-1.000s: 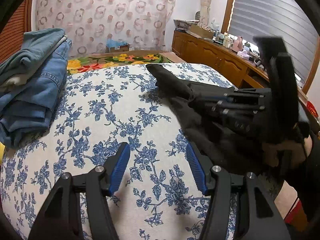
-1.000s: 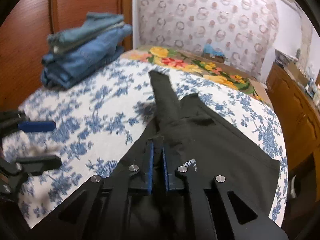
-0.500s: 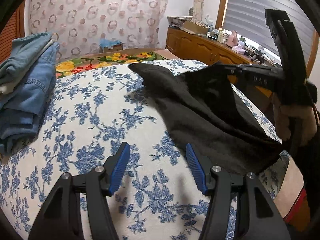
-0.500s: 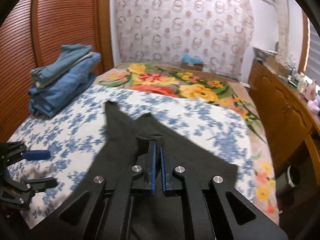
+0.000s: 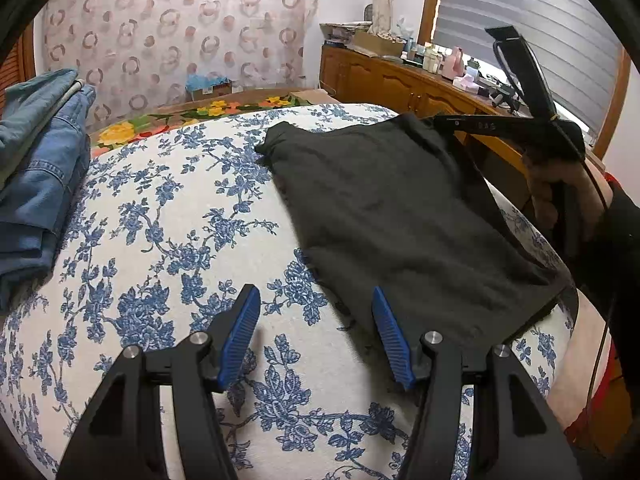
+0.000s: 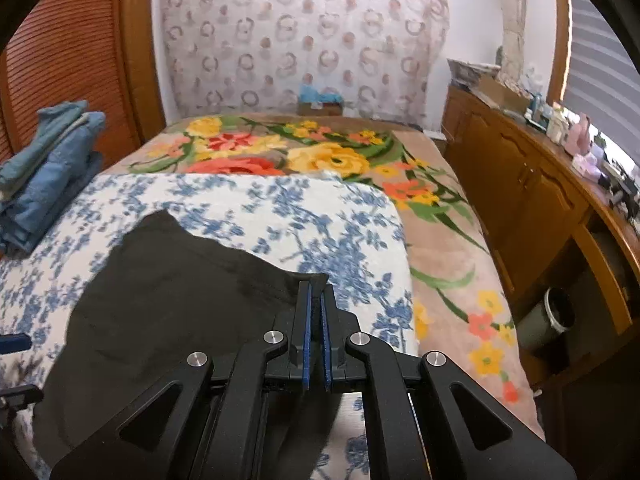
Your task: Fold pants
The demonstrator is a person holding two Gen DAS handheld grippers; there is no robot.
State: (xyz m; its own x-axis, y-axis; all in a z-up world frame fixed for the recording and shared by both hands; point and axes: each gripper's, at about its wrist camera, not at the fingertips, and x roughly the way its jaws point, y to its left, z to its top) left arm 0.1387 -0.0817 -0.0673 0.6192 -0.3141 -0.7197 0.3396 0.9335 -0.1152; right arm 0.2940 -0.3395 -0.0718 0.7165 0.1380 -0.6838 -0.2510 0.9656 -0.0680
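Observation:
Black pants (image 5: 400, 216) lie spread on the blue-flowered bed cover (image 5: 168, 232), towards its right side. My right gripper (image 6: 316, 300) is shut on the far right corner of the black pants (image 6: 168, 292) and holds that corner lifted off the cover. From the left wrist view the same right gripper (image 5: 440, 122) shows at the cloth's upper right corner, with a hand (image 5: 556, 188) on its handle. My left gripper (image 5: 316, 308) hovers open over the cover, its right pad at the pants' near left edge, nothing between its fingers.
A stack of folded blue jeans (image 5: 36, 168) sits on the bed's left side, also seen as folded jeans (image 6: 48, 168) by a wooden slatted door (image 6: 64, 52). A bright floral blanket (image 6: 320, 160) covers the far bed. A wooden cabinet (image 6: 528, 184) runs along the right, a bin (image 6: 548, 316) below.
The right gripper has carried its corner of the pants to the right and a little up, drawing the bunched cloth out flat. The left gripper drifted slightly and stayed open.

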